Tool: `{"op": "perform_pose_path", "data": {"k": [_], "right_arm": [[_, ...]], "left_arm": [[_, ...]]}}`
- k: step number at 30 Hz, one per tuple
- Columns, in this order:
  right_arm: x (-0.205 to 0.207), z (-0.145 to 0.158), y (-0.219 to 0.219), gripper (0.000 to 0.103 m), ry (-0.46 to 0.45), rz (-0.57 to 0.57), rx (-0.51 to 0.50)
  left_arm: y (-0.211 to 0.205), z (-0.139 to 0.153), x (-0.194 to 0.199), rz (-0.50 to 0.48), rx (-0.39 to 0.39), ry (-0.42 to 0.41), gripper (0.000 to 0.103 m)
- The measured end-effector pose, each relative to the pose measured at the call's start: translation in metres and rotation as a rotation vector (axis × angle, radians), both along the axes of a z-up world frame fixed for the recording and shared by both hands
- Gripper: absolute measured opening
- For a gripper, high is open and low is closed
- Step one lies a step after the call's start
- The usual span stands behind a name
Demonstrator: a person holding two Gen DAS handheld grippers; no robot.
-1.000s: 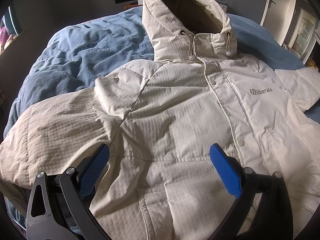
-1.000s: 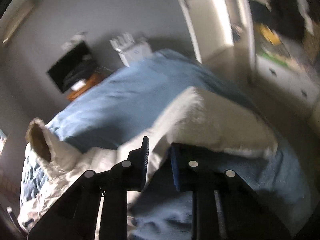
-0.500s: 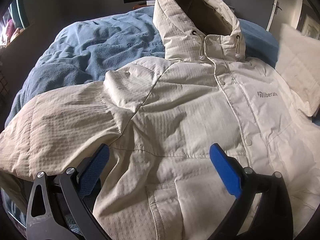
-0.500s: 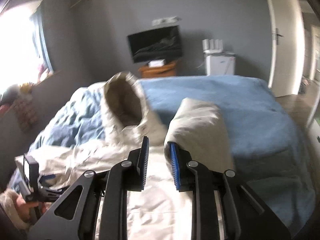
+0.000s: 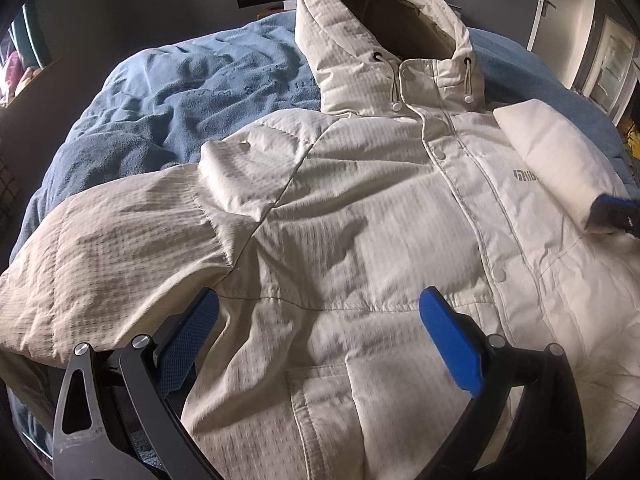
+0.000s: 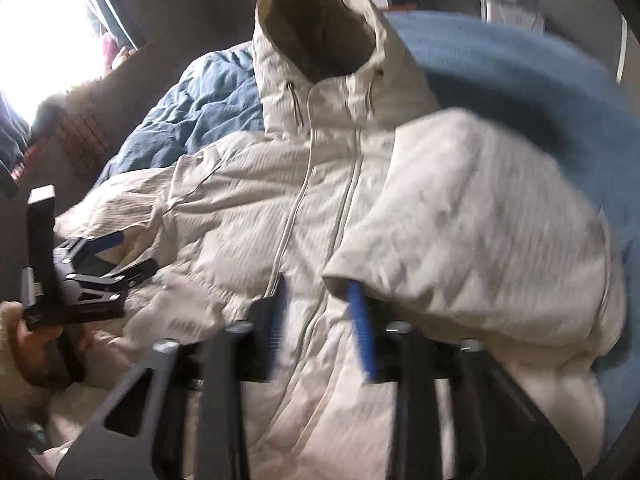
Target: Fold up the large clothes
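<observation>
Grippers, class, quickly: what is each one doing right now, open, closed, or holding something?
Left gripper: open, holding nothing, above the jacket.
Right gripper: part open; the sleeve cuff lies against one finger, so whether it has let go cannot be told.

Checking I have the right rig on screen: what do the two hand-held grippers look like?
Left hand-held gripper: black angular metal linkage arms with triangular cutouts and silver pivot bolts, tipped with bright blue textured fingers. Right hand-held gripper: the same black frame, silver bolts and blue pads, blurred. No cables or markings visible. A bare hand with a fuzzy cream cuff holds the left one.
</observation>
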State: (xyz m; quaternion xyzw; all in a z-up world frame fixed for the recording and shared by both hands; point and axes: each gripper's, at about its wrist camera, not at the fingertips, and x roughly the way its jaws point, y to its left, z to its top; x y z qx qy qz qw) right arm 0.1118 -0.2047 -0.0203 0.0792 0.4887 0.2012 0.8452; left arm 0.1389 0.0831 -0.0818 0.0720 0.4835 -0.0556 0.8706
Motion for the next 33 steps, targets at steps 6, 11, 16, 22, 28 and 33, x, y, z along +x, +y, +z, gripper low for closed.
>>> {"op": "perform_pose_path", "data": {"k": [6,11,16,22,28,33], "right_arm": [[-0.015,-0.005,-0.037,0.065,0.067,-0.090,0.070],[-0.014,-0.017,-0.095,0.065,0.121,-0.289,0.142],[-0.007,-0.029,-0.132,0.065,0.129,-0.448,0.235],[0.006,-0.030,-0.127,0.030,0.067,-0.474,0.163],[0.012,-0.018,-0.115,0.015,-0.024,-0.432,0.094],[0.018,-0.010,-0.102,0.015,-0.037,-0.398,0.038]], "left_arm": [[0.001,0.000,0.001,0.004,-0.013,0.000,0.096],[0.002,0.000,0.001,0.004,-0.015,0.001,0.096],[0.001,-0.001,0.001,0.002,-0.017,-0.001,0.096],[-0.001,-0.002,0.001,-0.002,-0.011,0.004,0.096],[-0.002,-0.003,0.001,-0.005,-0.012,0.005,0.096],[-0.002,-0.005,0.001,-0.008,-0.008,0.014,0.096]]}}
